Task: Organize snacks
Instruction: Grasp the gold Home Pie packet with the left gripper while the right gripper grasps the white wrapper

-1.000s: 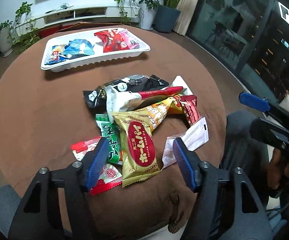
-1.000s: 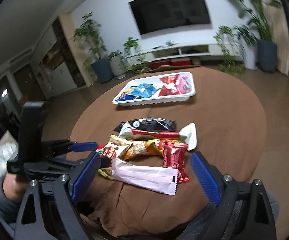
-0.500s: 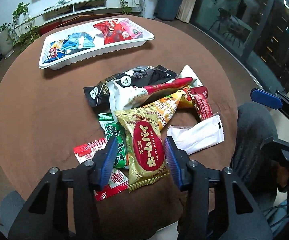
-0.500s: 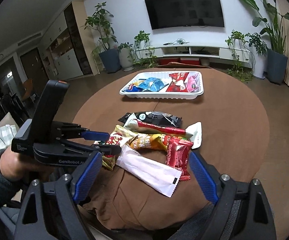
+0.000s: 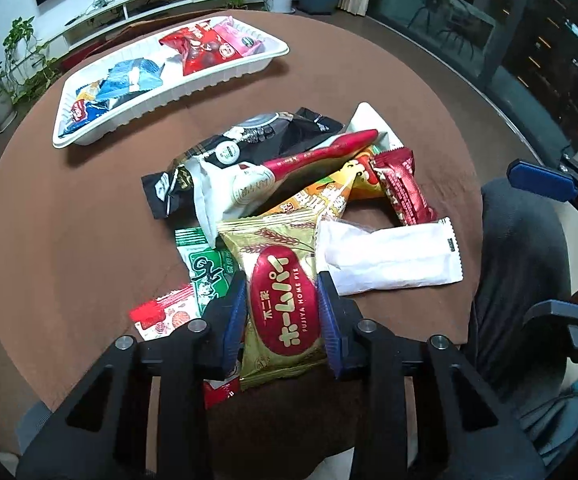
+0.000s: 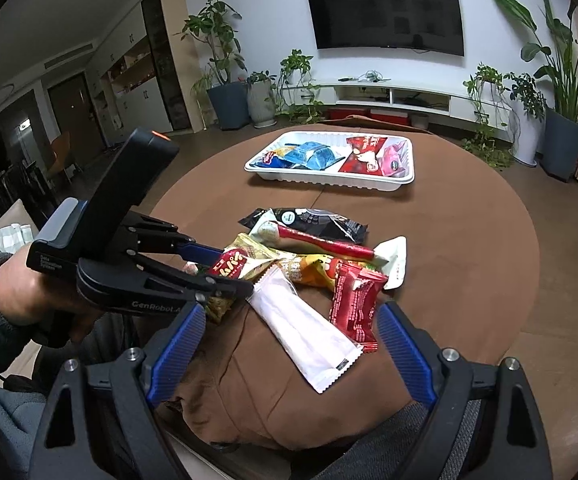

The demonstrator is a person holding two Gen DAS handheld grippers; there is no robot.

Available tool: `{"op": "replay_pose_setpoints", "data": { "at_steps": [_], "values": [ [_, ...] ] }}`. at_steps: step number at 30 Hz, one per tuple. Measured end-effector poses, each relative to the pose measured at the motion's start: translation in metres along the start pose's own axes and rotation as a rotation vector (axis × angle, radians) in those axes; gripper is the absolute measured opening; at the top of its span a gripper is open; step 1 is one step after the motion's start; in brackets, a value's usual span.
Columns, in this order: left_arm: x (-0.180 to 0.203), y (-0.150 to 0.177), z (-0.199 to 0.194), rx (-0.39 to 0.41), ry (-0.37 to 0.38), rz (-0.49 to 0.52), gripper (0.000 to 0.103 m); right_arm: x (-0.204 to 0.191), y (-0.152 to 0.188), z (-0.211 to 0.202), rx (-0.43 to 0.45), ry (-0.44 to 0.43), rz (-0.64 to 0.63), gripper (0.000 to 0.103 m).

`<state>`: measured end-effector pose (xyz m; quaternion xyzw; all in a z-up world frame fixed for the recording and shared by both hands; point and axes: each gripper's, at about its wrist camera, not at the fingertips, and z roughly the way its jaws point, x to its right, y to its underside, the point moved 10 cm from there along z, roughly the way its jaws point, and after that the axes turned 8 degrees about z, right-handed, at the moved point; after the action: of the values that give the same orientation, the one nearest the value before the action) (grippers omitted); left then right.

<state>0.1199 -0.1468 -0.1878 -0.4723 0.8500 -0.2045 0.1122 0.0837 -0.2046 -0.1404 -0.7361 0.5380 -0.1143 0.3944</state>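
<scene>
A gold snack pack with a red oval label (image 5: 283, 304) lies at the near end of a pile of snacks on the round brown table (image 5: 69, 220). My left gripper (image 5: 283, 312) points down over it, jaws closing, blue pads pressing both long sides. In the right wrist view the left gripper (image 6: 235, 274) pinches the same gold pack (image 6: 233, 264). My right gripper (image 6: 291, 320) hovers open above a white packet (image 6: 309, 332) and a red packet (image 6: 355, 304), holding nothing. A white tray (image 5: 169, 100) at the far side holds blue and red snack bags.
The pile also has a black pack (image 5: 257, 140), a white-and-red pack (image 5: 289, 168), an orange pack (image 5: 321, 200) and a green packet (image 5: 205, 264). A person's sleeve and hand (image 6: 17, 292) carry the left gripper. Plants and a TV shelf stand beyond the table.
The left gripper has come down and forward onto the gold pack while its jaws narrowed from wide apart to touching the pack's sides. The right gripper has stayed open and nearly still.
</scene>
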Motion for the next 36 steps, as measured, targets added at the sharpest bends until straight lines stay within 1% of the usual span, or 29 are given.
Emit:
{"op": "replay_pose_setpoints", "data": {
  "at_steps": [4,6,9,11,14,16,17,19,22,26,29,34,36],
  "values": [
    [-0.001,0.000,0.001,0.005,0.008,-0.002,0.029,-0.002,0.000,0.001,-0.005,-0.007,-0.010,0.090],
    [-0.002,0.001,0.000,0.011,0.015,-0.008,0.029,-0.005,0.002,0.005,-0.022,-0.014,-0.043,0.089],
    [-0.004,0.001,-0.003,0.023,0.022,-0.020,0.029,-0.012,0.005,0.015,-0.061,-0.030,-0.120,0.082],
    [-0.005,0.001,-0.006,0.037,0.027,-0.034,0.029,-0.015,0.007,0.024,-0.097,-0.047,-0.160,0.075],
    [-0.008,0.001,-0.013,0.057,0.038,-0.050,0.029,-0.017,0.011,0.040,-0.166,-0.066,-0.205,0.069],
    [-0.010,0.002,-0.017,0.070,0.048,-0.066,0.029,-0.020,0.011,0.048,-0.201,-0.105,-0.221,0.067],
    [-0.011,0.003,-0.019,0.079,0.060,-0.077,0.029,-0.021,0.011,0.052,-0.212,-0.111,-0.229,0.066],
    [-0.012,0.004,-0.023,0.091,0.079,-0.089,0.029,-0.020,0.009,0.059,-0.233,-0.090,-0.263,0.065],
    [-0.013,0.006,-0.026,0.102,0.096,-0.103,0.029,-0.019,0.011,0.070,-0.280,-0.083,-0.286,0.064],
    [-0.016,0.008,-0.029,0.119,0.117,-0.121,0.029,-0.021,0.019,0.081,-0.349,-0.090,-0.319,0.059],
    [-0.016,0.007,-0.032,0.135,0.135,-0.126,0.029,-0.017,0.025,0.088,-0.394,-0.068,-0.329,0.058],
    [-0.016,0.009,-0.030,0.139,0.151,-0.132,0.029,-0.008,0.032,0.097,-0.449,-0.026,-0.335,0.050],
    [-0.017,0.010,-0.029,0.139,0.154,-0.137,0.029,-0.008,0.035,0.099,-0.463,-0.024,-0.341,0.046]
  ]
}}
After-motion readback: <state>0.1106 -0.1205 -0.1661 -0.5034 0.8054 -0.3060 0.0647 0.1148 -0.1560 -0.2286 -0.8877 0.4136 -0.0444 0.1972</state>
